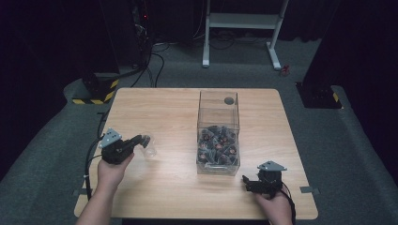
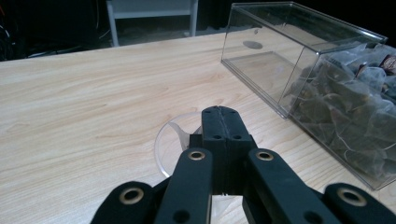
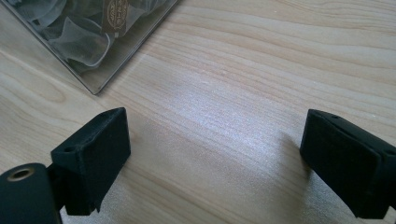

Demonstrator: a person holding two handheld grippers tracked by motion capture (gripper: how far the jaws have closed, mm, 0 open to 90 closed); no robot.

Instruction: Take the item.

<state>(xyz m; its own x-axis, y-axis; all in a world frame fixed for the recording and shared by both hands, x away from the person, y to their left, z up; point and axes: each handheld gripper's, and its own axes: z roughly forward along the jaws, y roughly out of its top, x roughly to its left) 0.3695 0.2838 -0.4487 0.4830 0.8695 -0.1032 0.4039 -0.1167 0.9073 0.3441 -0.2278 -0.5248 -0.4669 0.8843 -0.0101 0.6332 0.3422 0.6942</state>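
High view: a light wooden table (image 1: 159,187) carries a tall clear plastic box (image 1: 218,112) near its centre, its lower half packed with dark-tagged mesh tea bags (image 1: 217,145).
High view, left side: the left gripper (image 1: 141,140), near the left edge, holds a small clear plastic cup (image 1: 148,146) tilted above the wood.
High view, right side: the right gripper (image 1: 248,182) rests near the front right corner, just beside the box.
Left gripper view: the black jaws meet tightly over the cup (image 2: 180,135), pinching what looks like its thin rim; the glare makes this hard to confirm.
Right gripper view: the jaws stand wide apart with nothing but bare wood between them; a corner of the box (image 3: 93,70) lies ahead.
Step in hand: probably bringing the cup into position.
Next move: probably setting the cup upright, then reaching the right gripper into the box for a bag.
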